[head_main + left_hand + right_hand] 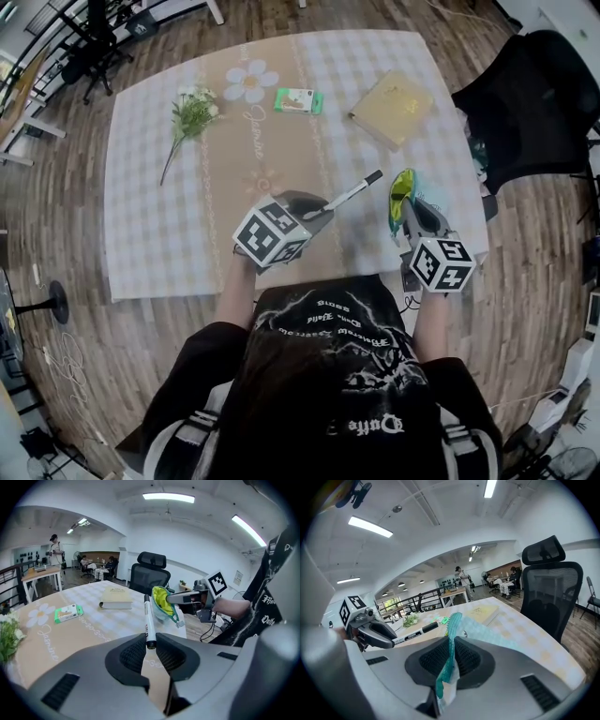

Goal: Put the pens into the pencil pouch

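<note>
My left gripper [317, 212] [150, 645] is shut on a white marker pen [345, 196] [148, 620] with a black cap. The pen sticks out ahead of the jaws, its capped end pointing toward the pouch. A teal pencil pouch [403, 195] [163, 603] with a yellow-green lining hangs open-mouthed above the table. My right gripper [411, 217] [449, 654] is shut on the pouch's zipper edge [451, 639]. In the right gripper view the pen [415, 633] and the left gripper [370, 629] show at the left, close beside the pouch.
On the checked tablecloth [159, 216] lie a yellow book [394, 108], a small green box [299, 100] and a flower sprig [190, 117]. A black office chair [530, 103] stands past the table's right edge. Wooden floor surrounds the table.
</note>
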